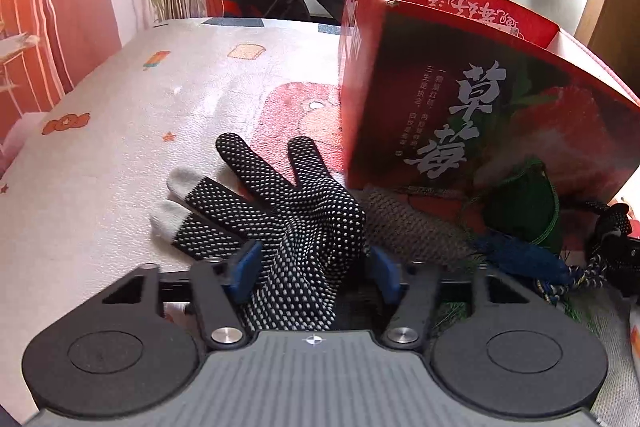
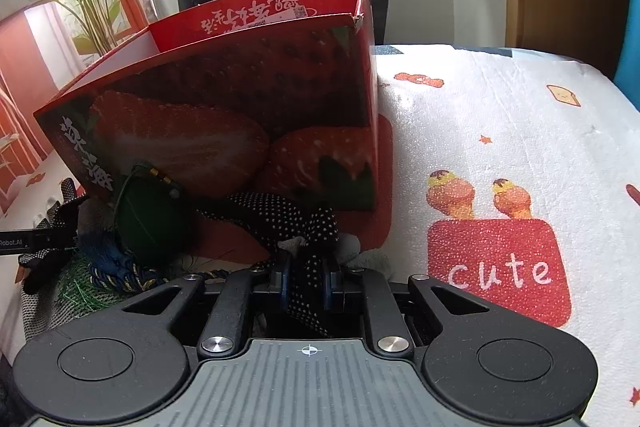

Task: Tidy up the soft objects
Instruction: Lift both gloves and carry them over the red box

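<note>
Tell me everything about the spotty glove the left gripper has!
The glove is black knit fabric covered in small white grip dots, and two of its fingers end in plain grey tips. It looks soft and floppy. Its cuff end sits between the blue jaws of the left gripper, which press its sides, while its fingers fan out toward the far-left over the patterned table cover. The strawberry box stands just to its right; whether they touch is unclear.
</note>
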{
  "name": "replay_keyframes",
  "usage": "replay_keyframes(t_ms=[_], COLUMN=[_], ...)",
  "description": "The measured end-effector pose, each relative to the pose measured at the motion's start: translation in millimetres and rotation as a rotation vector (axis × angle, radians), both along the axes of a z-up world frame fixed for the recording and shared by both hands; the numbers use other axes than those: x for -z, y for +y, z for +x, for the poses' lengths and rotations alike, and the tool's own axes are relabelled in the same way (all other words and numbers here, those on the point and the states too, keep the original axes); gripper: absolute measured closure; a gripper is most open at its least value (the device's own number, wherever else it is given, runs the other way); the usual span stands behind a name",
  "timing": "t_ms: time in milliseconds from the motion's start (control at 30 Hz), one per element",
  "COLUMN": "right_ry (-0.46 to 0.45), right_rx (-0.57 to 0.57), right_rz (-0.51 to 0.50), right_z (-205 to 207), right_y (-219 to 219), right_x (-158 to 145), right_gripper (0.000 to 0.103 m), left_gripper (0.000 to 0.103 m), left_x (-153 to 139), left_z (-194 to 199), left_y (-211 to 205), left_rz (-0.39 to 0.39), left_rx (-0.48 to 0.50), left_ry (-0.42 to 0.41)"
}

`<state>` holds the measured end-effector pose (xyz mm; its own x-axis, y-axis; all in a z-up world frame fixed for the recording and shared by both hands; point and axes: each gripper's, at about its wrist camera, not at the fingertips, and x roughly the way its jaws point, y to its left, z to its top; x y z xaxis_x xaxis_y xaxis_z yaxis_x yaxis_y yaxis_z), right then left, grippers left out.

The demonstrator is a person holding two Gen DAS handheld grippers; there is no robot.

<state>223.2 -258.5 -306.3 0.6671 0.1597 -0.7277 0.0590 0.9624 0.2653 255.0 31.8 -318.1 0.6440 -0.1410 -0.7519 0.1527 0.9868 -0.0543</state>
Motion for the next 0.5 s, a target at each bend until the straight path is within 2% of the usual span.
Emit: replay_keyframes(t_ms=[33,167,200,367,500], right_ry=[0.000,0.003,0.004,0.011,-0.002], right_rx=[0.000,0.001,0.001,0.003,0.006], right_rz=[0.001,0.007,0.008,0.014,0.025], right_z=[0,0,0,1,2], right_y=[0,-1,-2,-3,-6], right_x=[0,0,0,-2,-10], right_gripper=[0.089,0.089,0.089,0.090,0.090], left_gripper=[0.054,0.082,0.086,0.089,0.089], left_x=[-1,-4,-4,-13,-35], left_z=[-1,0,1,-5,-10], left_y=[4,20,24,37,41], left_rz=[-0.009,-0.053,-0.057,-0.057,-0.069], left_rx=[-0.003,-0.026,-0.031,-0.066,-0.084], left_ry=[0.002,0.022,0.026,-0.004,-0.061])
